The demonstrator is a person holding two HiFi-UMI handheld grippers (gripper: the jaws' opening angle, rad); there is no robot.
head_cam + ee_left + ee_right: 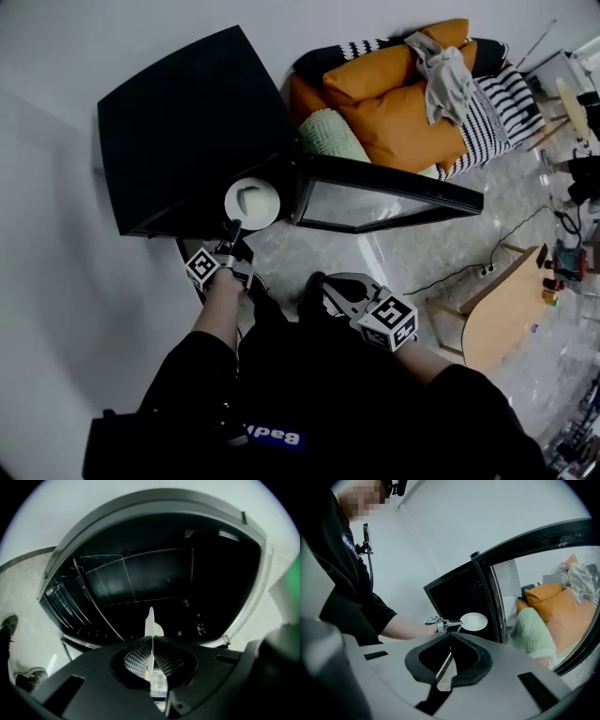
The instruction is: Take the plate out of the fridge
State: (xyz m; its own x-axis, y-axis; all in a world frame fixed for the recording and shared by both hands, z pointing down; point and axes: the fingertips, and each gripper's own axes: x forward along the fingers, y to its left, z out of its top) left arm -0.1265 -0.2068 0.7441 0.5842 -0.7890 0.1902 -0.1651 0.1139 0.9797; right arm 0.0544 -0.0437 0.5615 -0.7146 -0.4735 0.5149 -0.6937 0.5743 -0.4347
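A black mini fridge [187, 131] stands on the floor with its glass door [375, 192] swung open to the right. A small white plate [252, 202] hangs level in front of the open compartment. My left gripper [234, 227] is shut on its near rim. In the left gripper view the plate [150, 620] shows edge-on, pinched between the jaws [151, 637], with the dark fridge shelves [108, 583] behind. My right gripper [319, 281] hovers lower right of the plate, shut and holding nothing. Its own view [451, 633] shows the plate [474, 621], the fridge [454, 597] and the door [492, 592] ahead.
Orange cushions [394, 103], a pale green pillow [328, 136] and a striped one [502, 108] lie behind the open door. A wooden table [502, 309] and a power strip with its cable [483, 272] are at the right. My shoes [30, 674] stand on the pale floor.
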